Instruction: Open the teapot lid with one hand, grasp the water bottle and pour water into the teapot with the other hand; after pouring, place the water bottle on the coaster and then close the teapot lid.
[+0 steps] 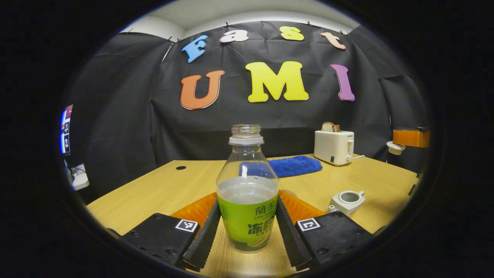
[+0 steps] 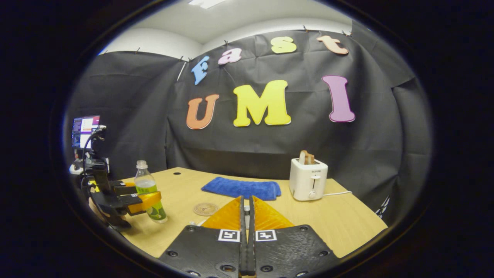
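Left claw clenched the half-full, capless clear plastic bottle w/ green label at label height; likely light, squashy. Right claw was closed, empty.

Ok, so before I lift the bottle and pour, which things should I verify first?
1. Bottle has no cap: ok.
2. Bottle stands upright on the table: ok.
3. Left gripper presses the bottle from both sides: ok.
4. Teapot is open on top: ok.
5. Coaster has nothing on it: ok.
6. Right gripper holds the lid away: cannot tell; its fingers are shut together.
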`<action>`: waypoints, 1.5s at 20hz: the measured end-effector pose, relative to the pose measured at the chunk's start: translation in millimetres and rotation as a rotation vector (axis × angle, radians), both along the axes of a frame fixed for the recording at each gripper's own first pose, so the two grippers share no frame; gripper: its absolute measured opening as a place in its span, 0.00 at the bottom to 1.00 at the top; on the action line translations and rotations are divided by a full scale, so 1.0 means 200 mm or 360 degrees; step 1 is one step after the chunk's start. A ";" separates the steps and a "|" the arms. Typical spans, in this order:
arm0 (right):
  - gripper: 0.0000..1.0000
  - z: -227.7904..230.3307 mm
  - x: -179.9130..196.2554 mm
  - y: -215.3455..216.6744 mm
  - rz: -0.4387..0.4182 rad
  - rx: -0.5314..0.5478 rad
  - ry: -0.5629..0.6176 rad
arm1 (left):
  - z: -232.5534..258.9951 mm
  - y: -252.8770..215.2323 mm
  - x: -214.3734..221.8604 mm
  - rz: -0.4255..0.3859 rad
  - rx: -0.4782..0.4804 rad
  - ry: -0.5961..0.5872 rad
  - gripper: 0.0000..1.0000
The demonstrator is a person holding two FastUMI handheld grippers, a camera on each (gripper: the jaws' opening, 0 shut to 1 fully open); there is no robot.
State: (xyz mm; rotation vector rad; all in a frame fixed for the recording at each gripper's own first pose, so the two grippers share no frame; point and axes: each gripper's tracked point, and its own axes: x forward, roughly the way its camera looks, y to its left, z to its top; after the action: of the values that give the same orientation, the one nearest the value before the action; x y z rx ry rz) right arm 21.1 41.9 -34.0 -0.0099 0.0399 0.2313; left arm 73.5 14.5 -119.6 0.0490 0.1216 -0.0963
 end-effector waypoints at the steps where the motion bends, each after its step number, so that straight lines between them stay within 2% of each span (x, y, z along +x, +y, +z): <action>1: 0.00 0.00 0.00 -0.01 -0.0003 -0.0002 0.0005 | 0.02 0.01 -0.01 0.0024 0.0053 -0.0013 0.78; 5: 0.00 -0.03 0.02 -0.03 -0.0033 -0.0011 0.0034 | 0.10 -0.03 -0.04 0.0038 0.0261 -0.0047 0.76; 7: 0.00 -0.04 0.03 -0.04 -0.0037 -0.0015 0.0043 | 0.15 -0.05 -0.04 0.0059 0.0468 -0.0065 0.76; 13: 0.00 0.00 0.03 -0.13 -0.0091 0.0003 0.0028 | 0.06 -0.17 0.03 -0.0028 0.1086 0.0042 0.75; 17: 0.00 0.00 0.03 -0.20 -0.0138 -0.0002 0.0040 | 0.07 -0.21 0.06 -0.0046 0.1367 0.0015 0.76; 20: 0.00 0.03 0.03 -0.28 -0.0191 -0.0017 0.0027 | 0.01 -0.21 0.06 -0.0092 0.1578 0.0075 0.75; 24: 0.00 0.04 0.03 -0.34 -0.0229 -0.0011 0.0027 | 0.05 -0.24 0.05 -0.0150 0.1976 0.0032 0.75; 30: 0.00 0.06 0.03 -0.40 -0.0274 -0.0049 0.0010 | 0.05 -0.30 0.02 -0.0233 0.2339 0.0024 0.75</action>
State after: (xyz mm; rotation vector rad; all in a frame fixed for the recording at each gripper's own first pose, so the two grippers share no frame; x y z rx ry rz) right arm 26.8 -37.2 -22.6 -0.0363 0.0504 0.0586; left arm 77.9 -46.4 -109.8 1.5255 0.1820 -0.1361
